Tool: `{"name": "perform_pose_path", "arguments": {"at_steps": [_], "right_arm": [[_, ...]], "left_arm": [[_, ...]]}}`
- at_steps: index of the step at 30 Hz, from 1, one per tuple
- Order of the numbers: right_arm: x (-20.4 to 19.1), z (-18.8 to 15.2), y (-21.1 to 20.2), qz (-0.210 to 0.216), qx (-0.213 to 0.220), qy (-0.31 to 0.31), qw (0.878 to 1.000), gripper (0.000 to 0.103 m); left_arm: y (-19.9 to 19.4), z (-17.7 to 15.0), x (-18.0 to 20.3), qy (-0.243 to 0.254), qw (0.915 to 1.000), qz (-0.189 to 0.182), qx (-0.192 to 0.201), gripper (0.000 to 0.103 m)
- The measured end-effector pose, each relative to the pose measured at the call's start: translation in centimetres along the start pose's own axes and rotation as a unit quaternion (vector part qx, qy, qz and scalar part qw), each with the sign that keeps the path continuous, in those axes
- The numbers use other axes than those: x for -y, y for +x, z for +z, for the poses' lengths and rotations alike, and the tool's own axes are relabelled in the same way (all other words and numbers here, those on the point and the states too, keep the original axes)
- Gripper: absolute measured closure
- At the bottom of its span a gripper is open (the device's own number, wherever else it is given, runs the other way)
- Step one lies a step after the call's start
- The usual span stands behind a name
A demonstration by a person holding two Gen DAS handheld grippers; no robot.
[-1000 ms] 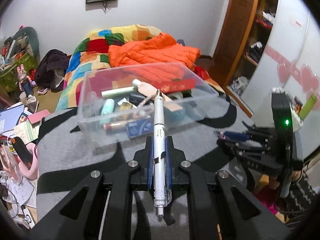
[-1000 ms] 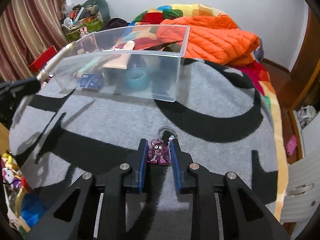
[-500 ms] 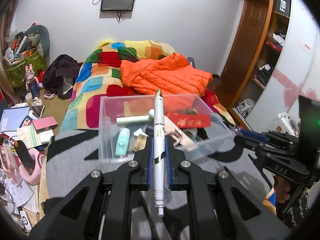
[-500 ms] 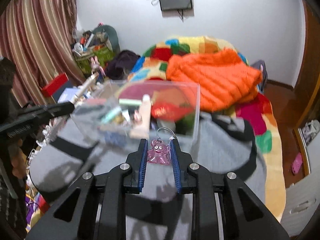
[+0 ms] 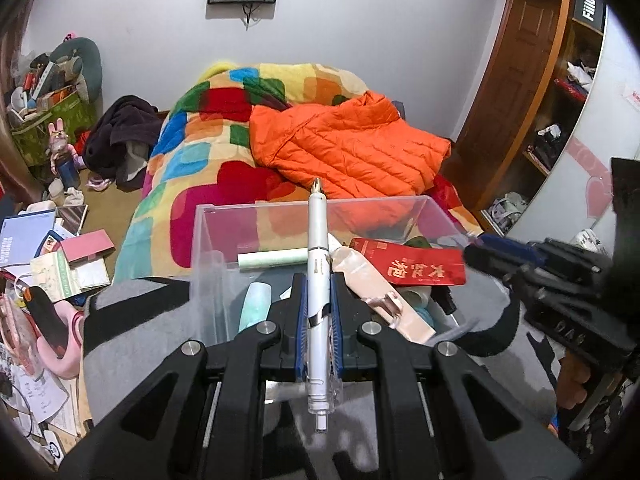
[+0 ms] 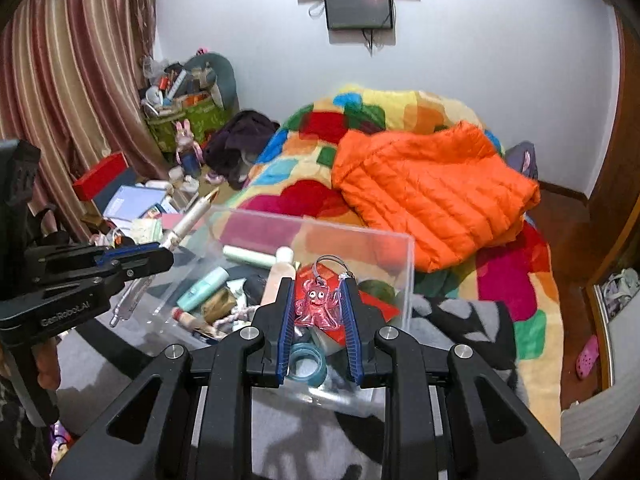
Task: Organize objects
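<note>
My left gripper is shut on a white pen, held lengthwise with its tip forward over the near edge of a clear plastic box. My right gripper is shut on a pink octopus keychain and holds it above the same box. The box holds several items: a red envelope, a pale green tube, a beige tube and a teal tape roll. The left gripper with the pen also shows in the right wrist view, and the right gripper in the left wrist view.
The box stands on a grey and black blanket at the bed's end. An orange jacket lies on a colourful quilt behind it. Cluttered books and boxes fill the floor at left. A wooden wardrobe stands at right.
Both grippers rose and moved forward over the box, carrying the pen and the keychain. The right gripper lifted the keychain off the blanket.
</note>
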State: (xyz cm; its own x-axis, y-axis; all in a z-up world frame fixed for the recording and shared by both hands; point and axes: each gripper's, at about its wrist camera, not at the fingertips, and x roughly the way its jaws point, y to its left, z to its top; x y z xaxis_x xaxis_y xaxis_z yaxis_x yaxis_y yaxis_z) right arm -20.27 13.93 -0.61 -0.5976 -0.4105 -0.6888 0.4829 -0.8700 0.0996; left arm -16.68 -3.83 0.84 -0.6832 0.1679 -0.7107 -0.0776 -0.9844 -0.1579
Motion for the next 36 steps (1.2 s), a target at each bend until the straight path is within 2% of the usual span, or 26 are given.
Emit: {"name": "perform_pose_path", "arguments": {"at_steps": [5,12,16,23,24,26,29,30,32,33,36], "right_arm": [[0.3,-1.1,3.1,0.002,-0.038,0.007,0.999,0.082],[0.0,-1.4,3.8,0.0,-0.058,-0.005,0.998,0.082],[-0.3,-1.4,3.1,0.005,-0.055,-0.009,0.998,0.076],[-0.6,-0.8,0.7,0.016,-0.034,-0.005,0.999,0.076],[-0.6,-0.7,0.2,0.018,-0.029,-0.005,0.999,0.076],[-0.7,-0.7,-1.0,0.02,-0.018,-0.005,1.0,0.076],[-0.9,-1.0,-2.6,0.021,-0.003,-0.008,1.0,0.071],[-1.0,-1.0,-3.1,0.021,0.001,-0.01,1.0,0.068],[-1.2,-1.3,-4.0,0.02,0.01,-0.012,1.0,0.061],[-1.3,-1.5,-4.5,0.02,0.016,-0.012,1.0,0.054],[-1.5,-2.0,-5.6,0.019,0.029,-0.013,0.999,0.045]], "left_arm": [[2.1,-0.1,-0.1,0.0,0.9998,-0.002,-0.019,0.093],[3.4,-0.7,0.1,0.002,0.9992,-0.008,-0.038,0.093],[2.7,-0.6,0.3,0.004,0.9994,-0.013,-0.031,0.092],[-0.1,-0.9,1.0,0.013,0.9998,-0.008,-0.009,0.091],[-0.5,-1.0,1.1,0.014,0.9999,-0.007,-0.005,0.089],[-1.6,-1.4,1.4,0.018,0.9998,-0.004,0.005,0.074],[-3.3,-2.0,2.0,0.024,0.9993,0.003,0.028,0.058],[-3.8,-2.3,2.2,0.026,0.999,0.005,0.035,0.055],[-4.7,-2.8,2.4,0.027,0.9986,0.01,0.046,0.041],[-5.1,-3.0,2.6,0.026,0.9983,0.012,0.05,0.039],[-6.2,-3.8,3.2,0.032,0.9975,0.017,0.061,0.03]]}}
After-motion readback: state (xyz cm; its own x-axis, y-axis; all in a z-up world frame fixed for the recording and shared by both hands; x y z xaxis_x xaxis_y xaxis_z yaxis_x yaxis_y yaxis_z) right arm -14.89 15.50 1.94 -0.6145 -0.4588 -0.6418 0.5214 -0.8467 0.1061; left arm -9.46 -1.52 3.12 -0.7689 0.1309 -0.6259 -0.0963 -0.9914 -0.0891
